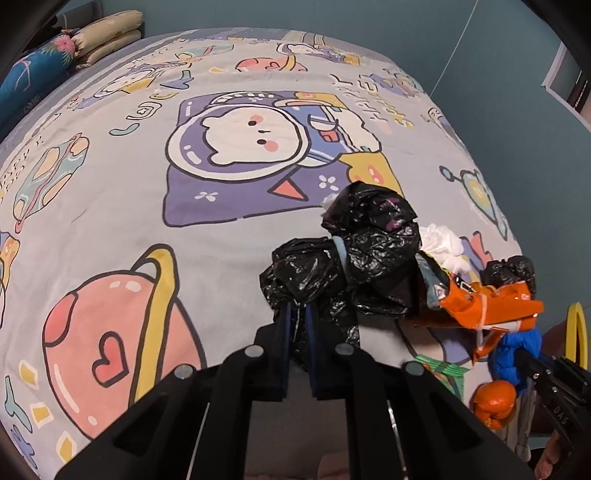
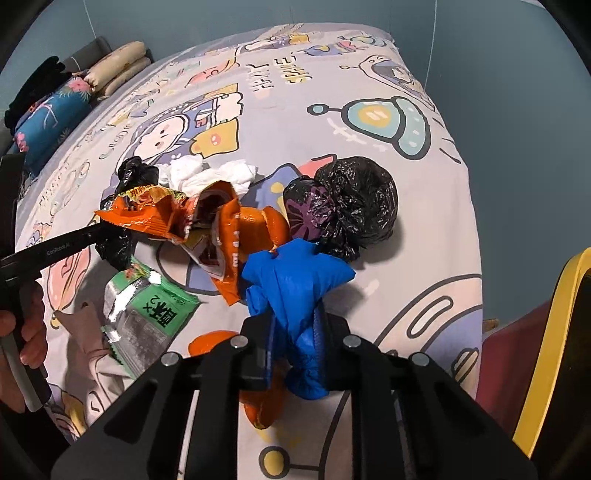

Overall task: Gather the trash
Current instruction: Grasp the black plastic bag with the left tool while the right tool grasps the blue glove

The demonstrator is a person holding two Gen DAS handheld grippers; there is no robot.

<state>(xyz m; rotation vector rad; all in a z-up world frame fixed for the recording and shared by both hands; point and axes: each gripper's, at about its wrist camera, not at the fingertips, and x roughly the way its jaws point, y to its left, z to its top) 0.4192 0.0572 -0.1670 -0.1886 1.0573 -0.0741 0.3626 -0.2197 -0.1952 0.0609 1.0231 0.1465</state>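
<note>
My left gripper point(image 1: 297, 314) is shut on a black trash bag point(image 1: 354, 258) and holds it above the bed. My right gripper point(image 2: 295, 325) is shut on a blue plastic bag point(image 2: 295, 280), also seen in the left wrist view point(image 1: 513, 354). An orange snack wrapper point(image 2: 177, 218) lies across the pile between the grippers and shows in the left wrist view point(image 1: 487, 306). White crumpled tissue point(image 2: 207, 173) lies behind it. A tied black bag point(image 2: 351, 203) sits on the bed to the right. A green wrapper point(image 2: 151, 310) and orange peel point(image 2: 210, 341) lie near the front.
The trash lies on a bed with a cartoon space quilt point(image 1: 240, 147). Folded pillows point(image 1: 107, 35) sit at the far left. A yellow-rimmed bin point(image 2: 554, 350) stands at the right edge of the bed. A teal wall is behind.
</note>
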